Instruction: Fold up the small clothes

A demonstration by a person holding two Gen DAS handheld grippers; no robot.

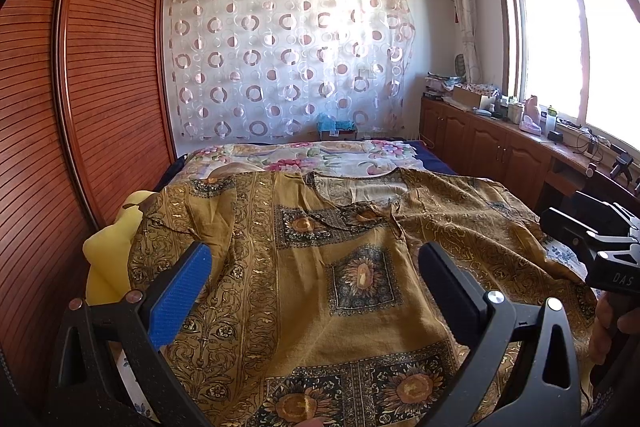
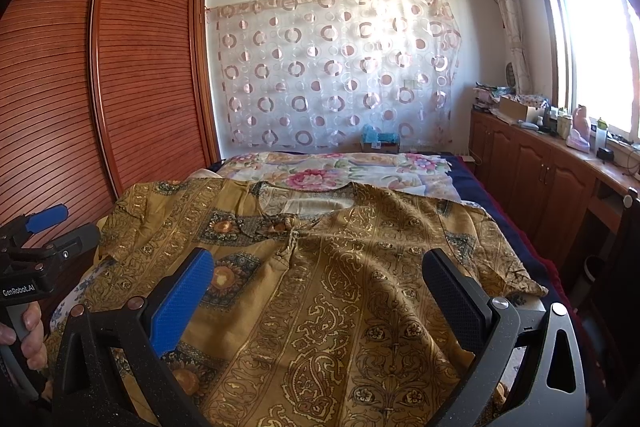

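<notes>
A mustard-gold patterned top [image 1: 320,267] with sunflower squares lies spread flat on the bed, neckline at the far end, sleeves out to both sides; it also fills the right wrist view [image 2: 340,287]. My left gripper [image 1: 316,267] is open above the top's lower left half, holding nothing. My right gripper [image 2: 320,275] is open above its lower right half, holding nothing. The right gripper also shows at the right edge of the left wrist view [image 1: 592,239]. The left gripper shows at the left edge of the right wrist view [image 2: 48,227].
A floral bedspread [image 1: 304,155] covers the bed beyond the top. A yellow cushion [image 1: 108,255] sits at the left bed edge by the slatted wooden wardrobe [image 1: 80,87]. Low wooden cabinets [image 1: 500,139] with clutter run along the right under the window.
</notes>
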